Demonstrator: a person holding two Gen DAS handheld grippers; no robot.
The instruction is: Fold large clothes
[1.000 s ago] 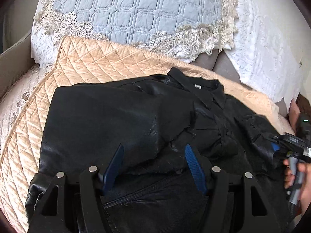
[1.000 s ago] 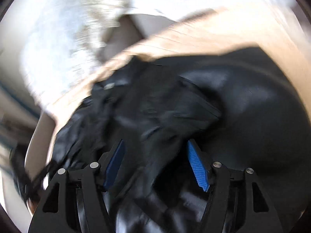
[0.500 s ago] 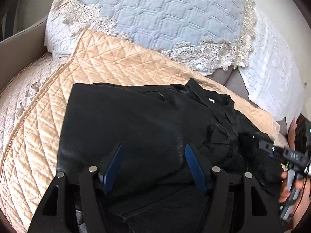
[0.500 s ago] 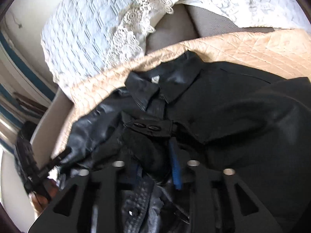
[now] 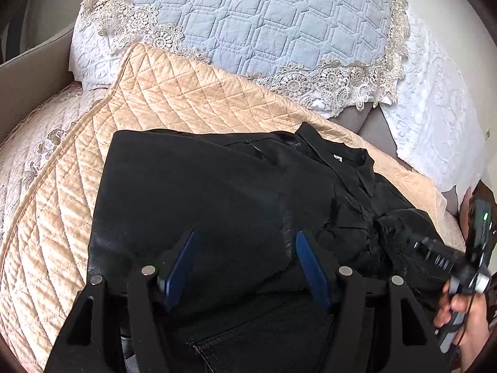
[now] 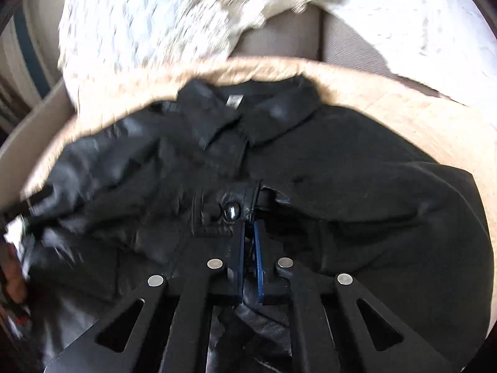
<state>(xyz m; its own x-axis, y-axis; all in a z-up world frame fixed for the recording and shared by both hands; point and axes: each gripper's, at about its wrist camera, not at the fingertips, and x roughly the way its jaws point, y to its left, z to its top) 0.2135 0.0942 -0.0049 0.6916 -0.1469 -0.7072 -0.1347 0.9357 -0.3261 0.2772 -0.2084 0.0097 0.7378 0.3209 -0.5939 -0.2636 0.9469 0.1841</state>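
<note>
While the left gripper [image 5: 243,264] hovers with its blue pads spread wide and nothing between them, the right gripper [image 6: 248,248] is now pressed together on a cuff [image 6: 231,209] of the black jacket [image 5: 202,192], the strap-like piece with a shiny snap button. One second ago the right fingers were open and the view was strongly blurred; half a second ago they were closing near this same cuff, and now the pads are almost touching, with dark fabric pinched between them. The left view has changed little in this time: the jacket's left half was wrinkled and partly raised one second ago, and now it lies smooth and flat.

The jacket lies on a peach quilted blanket [image 5: 174,93] on a sofa or bed, with its collar [image 6: 248,115] and small white label pointing toward the pale blue lace-edged pillow [image 5: 248,21] and a white pillow [image 5: 435,118] behind it. In the left view the right gripper shows at the far right edge, over the crumpled sleeve area.

I judge that the left side is already folded in, and that the right hand has just taken the right sleeve by the cuff to bring it across the body. The leather-like material looks stiff and heavy, so the pinch on the thin cuff may slip when it is lifted.
</note>
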